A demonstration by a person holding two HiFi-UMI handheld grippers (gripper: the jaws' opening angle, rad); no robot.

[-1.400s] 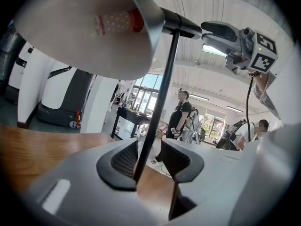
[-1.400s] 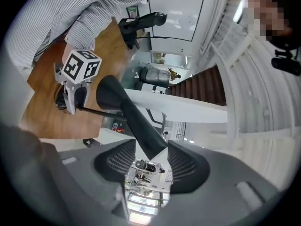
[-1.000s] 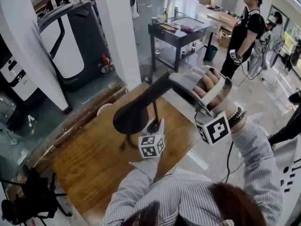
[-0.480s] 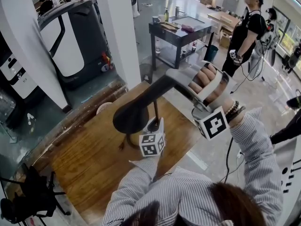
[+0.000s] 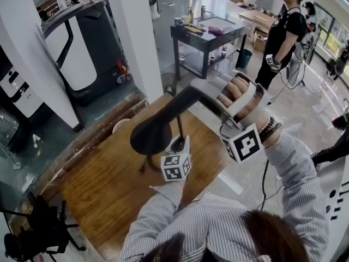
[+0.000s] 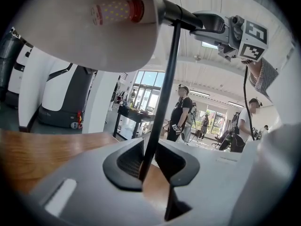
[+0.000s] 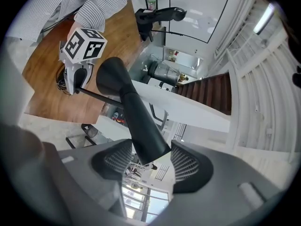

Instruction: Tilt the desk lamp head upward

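A black desk lamp stands on the wooden table [image 5: 92, 190]. Its cone head [image 5: 151, 137] hangs low at the left, and its neck rises to the upper right. My left gripper [image 5: 179, 144] is low on the thin upright pole [image 6: 162, 93]. Its jaws have just been closing and now pinch the pole [image 6: 148, 160]. The lamp head's underside and bulb [image 6: 117, 11] hang above it. My right gripper [image 5: 200, 93] is shut on the tail end of the head's neck [image 7: 141, 121], which sits between its pads [image 7: 150, 157]. The left gripper [image 7: 77, 76] shows beyond.
A white pillar [image 5: 133, 37] rises just behind the table, and the lamp's cable [image 5: 143, 167] trails by the base. A dark table [image 5: 210, 34] and people [image 5: 283, 31] stand further back right. A black chair [image 5: 32, 236] sits at the lower left.
The right gripper, with the lamp neck in it, has edged slightly up and left. The left gripper stays at the pole.
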